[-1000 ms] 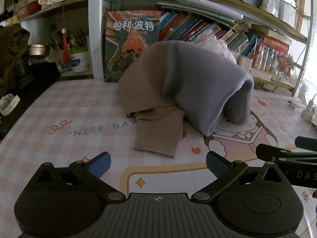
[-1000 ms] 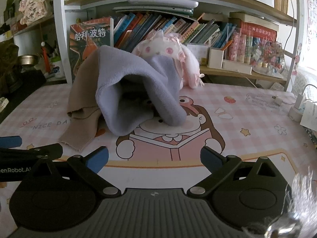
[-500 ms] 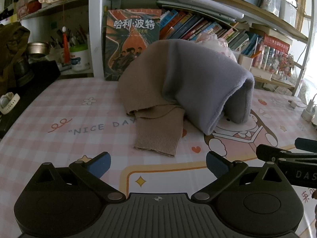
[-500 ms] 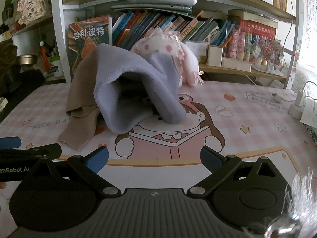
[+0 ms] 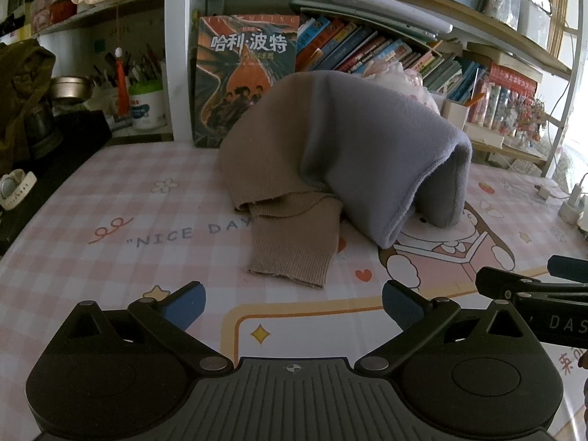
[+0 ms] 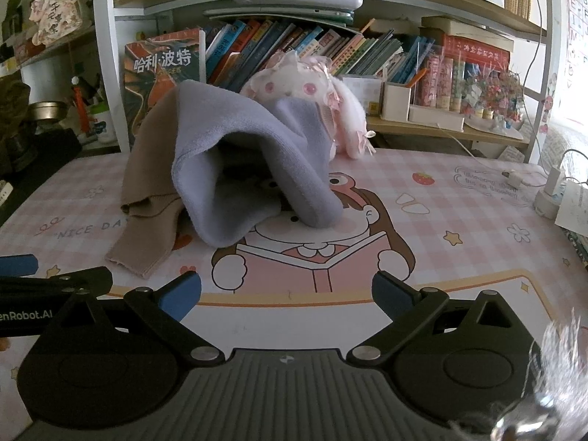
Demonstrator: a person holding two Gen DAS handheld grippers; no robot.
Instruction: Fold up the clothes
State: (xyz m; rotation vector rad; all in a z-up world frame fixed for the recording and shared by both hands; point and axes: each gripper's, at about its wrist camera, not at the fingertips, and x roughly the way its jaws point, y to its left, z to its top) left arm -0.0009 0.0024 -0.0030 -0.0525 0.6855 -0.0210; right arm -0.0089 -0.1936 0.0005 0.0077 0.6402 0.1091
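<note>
A grey-lilac fleece garment (image 5: 382, 154) lies heaped over a tan knit garment (image 5: 272, 154) on the pink checked desk mat (image 5: 110, 205). A tan ribbed sleeve (image 5: 294, 246) trails toward me. The heap also shows in the right wrist view, fleece (image 6: 239, 169) over tan knit (image 6: 147, 169). My left gripper (image 5: 292, 299) is open and empty, short of the sleeve cuff. My right gripper (image 6: 286, 294) is open and empty, short of the fleece. The right gripper's arm shows at the left wrist view's right edge (image 5: 533, 286).
A pink plush toy (image 6: 312, 92) sits behind the heap. A bookshelf with a standing book (image 5: 246, 73) lines the back. A charger and cable (image 6: 547, 191) lie at the right. Dark objects and a watch (image 5: 14, 187) sit at the left edge.
Both grippers stay open and nearly still. The view of the heap has shifted only slightly, a little lower and closer.
</note>
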